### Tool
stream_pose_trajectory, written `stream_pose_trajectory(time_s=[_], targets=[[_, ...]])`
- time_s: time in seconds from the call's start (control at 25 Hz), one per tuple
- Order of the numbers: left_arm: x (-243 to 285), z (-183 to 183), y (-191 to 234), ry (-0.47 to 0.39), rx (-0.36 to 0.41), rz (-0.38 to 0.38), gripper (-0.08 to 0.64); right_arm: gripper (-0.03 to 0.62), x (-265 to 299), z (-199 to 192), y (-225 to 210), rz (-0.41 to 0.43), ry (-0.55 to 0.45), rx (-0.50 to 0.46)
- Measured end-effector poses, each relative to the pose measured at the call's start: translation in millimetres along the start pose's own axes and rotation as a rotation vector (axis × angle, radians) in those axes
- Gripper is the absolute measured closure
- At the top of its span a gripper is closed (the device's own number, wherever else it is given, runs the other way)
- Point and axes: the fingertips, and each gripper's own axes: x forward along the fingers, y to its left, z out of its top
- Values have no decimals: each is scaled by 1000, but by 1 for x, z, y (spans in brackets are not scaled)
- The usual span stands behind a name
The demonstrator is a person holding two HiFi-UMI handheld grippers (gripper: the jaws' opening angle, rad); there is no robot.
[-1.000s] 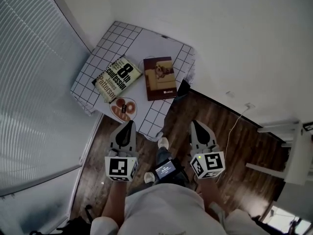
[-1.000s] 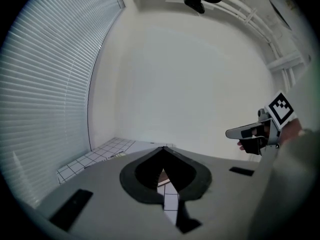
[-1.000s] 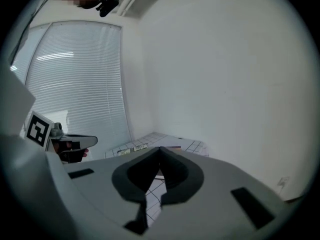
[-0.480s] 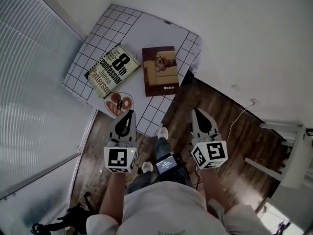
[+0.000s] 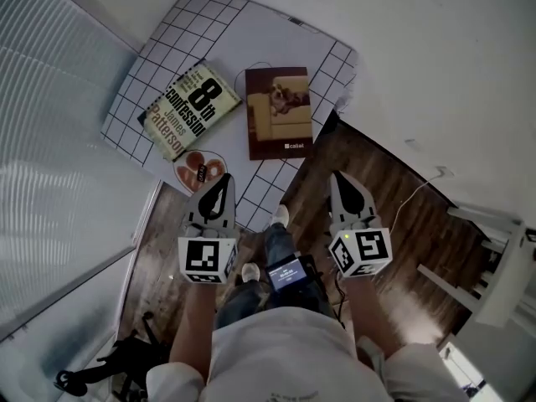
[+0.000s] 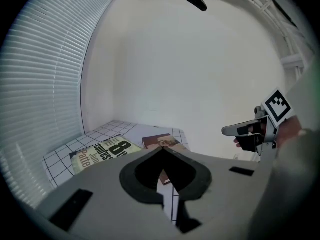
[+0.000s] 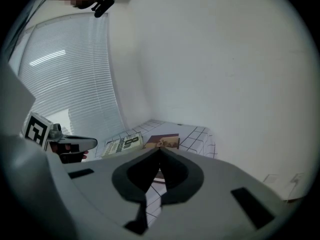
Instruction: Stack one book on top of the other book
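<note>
- Grippers are held low in front of the person, short of the table. The left gripper and the right gripper each have their jaws closed tip to tip, with nothing between them.
- Both point toward the table's near edge, over the wooden floor, and are not yet above the table.
- Two books lie flat on the table's checked cloth, side by side and apart. A paperback with large print on its cover lies at an angle on the table's left side. A brown book with a picture on its cover lies at the table's middle.
- Neither book rests on the other, so stacking has not begun. This looks like the approach.
- The next move likely calls for opening a pair of jaws and getting them onto one book's edge. The book must then be lifted clear and set squarely on the other. A thin book lying flat on cloth may be awkward to get under.
- A small round dish holding something reddish sits at the table's near left edge, between the left gripper and the paperback. It could be knocked on the way in.
- Window blinds stand left of the table, and a white wall lies behind it. A cable trails on the floor to the table's right.
</note>
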Motion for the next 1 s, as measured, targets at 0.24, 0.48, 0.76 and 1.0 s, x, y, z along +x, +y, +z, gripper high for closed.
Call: stream_pose_trajectory(time_s=[0.24,0.48,0.76,1.0], targets=[[23,-9,6,25,-5,8,552,589,24,-7,-16,-5,21,6],[47,-25,12,64,-37,-4,551,589,47,-18,-27,-8,53,9],[74,-52,18,127,-80,-12,551,589,70,-45,-41,-13,102,24],[84,-64,19,160,-106,-26,549,589,86,-60,-50,-6,144,41]])
